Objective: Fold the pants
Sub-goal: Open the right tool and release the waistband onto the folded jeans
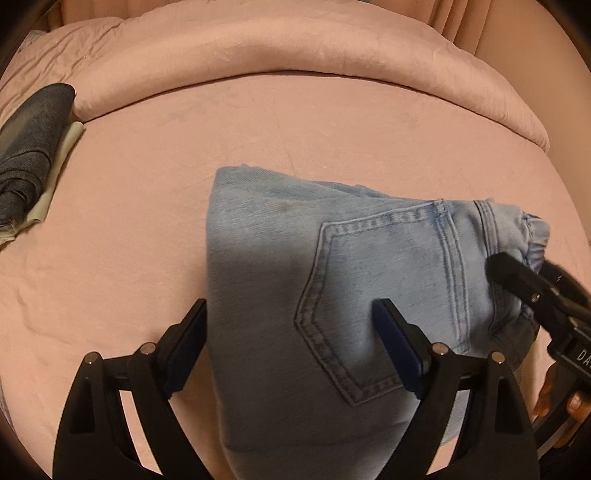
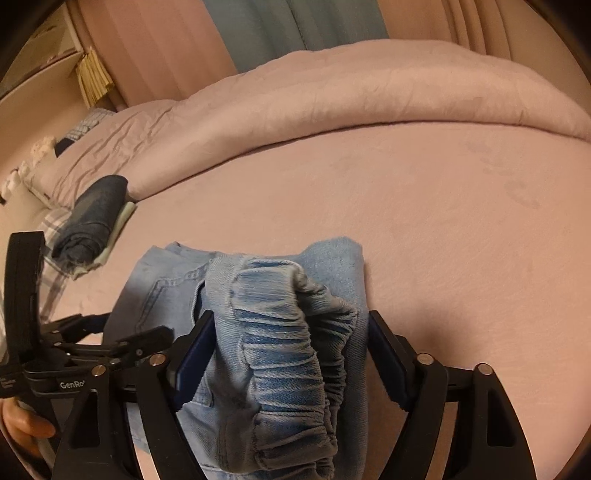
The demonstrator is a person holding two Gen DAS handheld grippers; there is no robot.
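Note:
Light blue jeans (image 1: 332, 280) lie folded on the pink bed sheet (image 1: 129, 221), back pocket up. My left gripper (image 1: 291, 317) points down over them, open. Its left pad sits at the folded edge and its right pad rests over the pocket. In the right wrist view the jeans' elastic waistband (image 2: 280, 332) is bunched up between the jaws of my right gripper (image 2: 291, 325), which is open, the cloth loose between the pads. The left gripper (image 2: 129, 328) shows at the left there. The right gripper (image 1: 524, 273) shows at the jeans' waistband end.
A folded stack of dark denim (image 2: 96, 218) on pale cloth lies at the far left by the rolled pink duvet (image 2: 369, 92). A plaid cloth (image 2: 55, 229) is beside it. Curtains (image 2: 277, 26) hang behind the bed. A hand (image 2: 26, 424) holds the left gripper.

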